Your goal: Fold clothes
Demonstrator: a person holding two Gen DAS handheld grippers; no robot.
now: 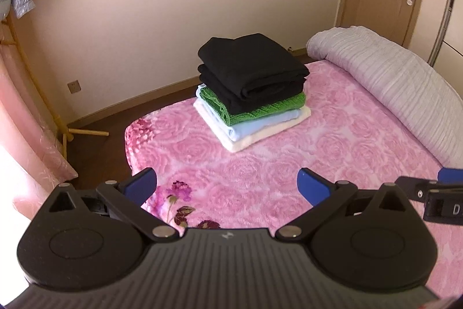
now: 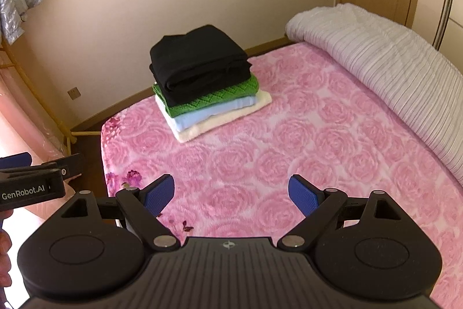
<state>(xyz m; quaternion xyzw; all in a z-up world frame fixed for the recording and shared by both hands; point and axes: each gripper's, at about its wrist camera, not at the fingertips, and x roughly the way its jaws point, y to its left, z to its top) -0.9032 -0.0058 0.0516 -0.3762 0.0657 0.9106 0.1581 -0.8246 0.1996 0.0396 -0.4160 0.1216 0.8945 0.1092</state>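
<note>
On the pink rose blanket (image 1: 289,164), toward twelve o'clock from us, we see the stack of folded clothes (image 1: 250,89): black on top, then green, pale blue, cream. Our left gripper (image 1: 227,184) and right gripper (image 2: 231,194) both hover with fingers wide apart, nothing between them. A grey quilt (image 1: 390,83) lies at two o'clock.

The only full wording reads "GenRobot.AI", in pale letters on the black side of the left gripper (image 2: 31,188) where it juts into the right wrist view at the left edge. In the left wrist view, the right gripper (image 1: 442,206) carries the start of a pale marking at the right edge, a single "D" (the rest runs out of view). Each gripper's grey ribbed body bears a small emblem without letters.
</note>
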